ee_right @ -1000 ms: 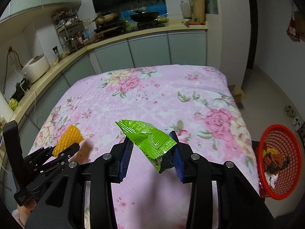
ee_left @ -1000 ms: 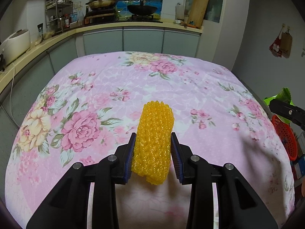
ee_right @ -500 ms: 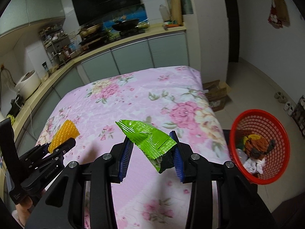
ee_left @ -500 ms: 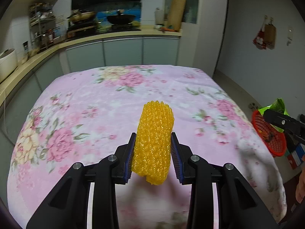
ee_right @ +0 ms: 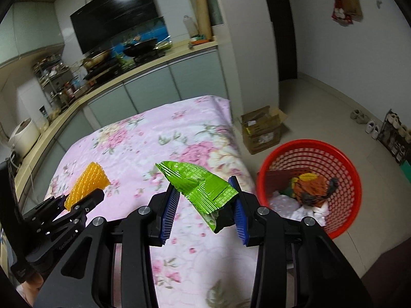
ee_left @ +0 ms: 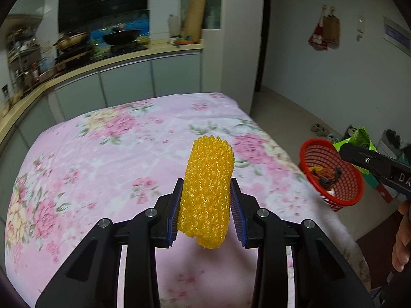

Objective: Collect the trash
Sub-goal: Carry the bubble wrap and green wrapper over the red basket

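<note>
foam net [ee_left: 207, 192]: you're looking at bright yellow-orange, with a bumpy mesh pattern all over.
wrapper [ee_right: 199, 186]: your second piece is glossy lime green with small print too fine to read.
left claw [ee_left: 206, 211]: your black frame carries blue ribbed pads.
right claw [ee_right: 203, 213]: the same for you here, black with blue ribbed pads.
basket [ee_right: 341, 164]: you see red plastic lattice, holding white, orange and dark scraps.
bench cloth [ee_left: 102, 154]: your cover is pale pink, printed with pink and cream flowers and green leaves.
cardboard box [ee_right: 262, 129]: plain brown, on your beige floor.
</note>
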{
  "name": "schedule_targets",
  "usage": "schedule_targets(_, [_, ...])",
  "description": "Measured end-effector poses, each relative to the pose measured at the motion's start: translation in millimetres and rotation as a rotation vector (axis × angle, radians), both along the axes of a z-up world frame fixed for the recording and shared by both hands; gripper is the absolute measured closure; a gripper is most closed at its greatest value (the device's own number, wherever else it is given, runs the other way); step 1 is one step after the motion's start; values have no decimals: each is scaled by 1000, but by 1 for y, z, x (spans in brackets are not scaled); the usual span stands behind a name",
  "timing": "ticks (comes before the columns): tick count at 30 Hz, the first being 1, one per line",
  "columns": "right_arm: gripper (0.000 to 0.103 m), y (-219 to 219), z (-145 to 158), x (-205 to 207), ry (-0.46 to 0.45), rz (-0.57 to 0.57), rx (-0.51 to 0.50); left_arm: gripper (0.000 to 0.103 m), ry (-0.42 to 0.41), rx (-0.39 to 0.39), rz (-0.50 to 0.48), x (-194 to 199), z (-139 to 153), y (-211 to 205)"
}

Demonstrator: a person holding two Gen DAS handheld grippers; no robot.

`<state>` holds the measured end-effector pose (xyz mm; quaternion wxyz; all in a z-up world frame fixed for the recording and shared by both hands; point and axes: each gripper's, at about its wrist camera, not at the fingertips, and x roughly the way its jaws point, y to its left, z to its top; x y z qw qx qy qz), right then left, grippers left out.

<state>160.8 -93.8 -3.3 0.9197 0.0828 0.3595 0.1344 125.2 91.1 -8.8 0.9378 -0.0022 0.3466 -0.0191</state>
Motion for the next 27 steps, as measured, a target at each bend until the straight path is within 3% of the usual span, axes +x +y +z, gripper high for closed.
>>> schedule_targets(14, [65, -58, -3, 1, 8, -123, 0, 70, 8, 24, -138, 25, 3, -67])
schedule_targets(27, [65, -99, -2, 8, 11, -206, -3, 70, 15, 14, -215, 50, 8, -102])
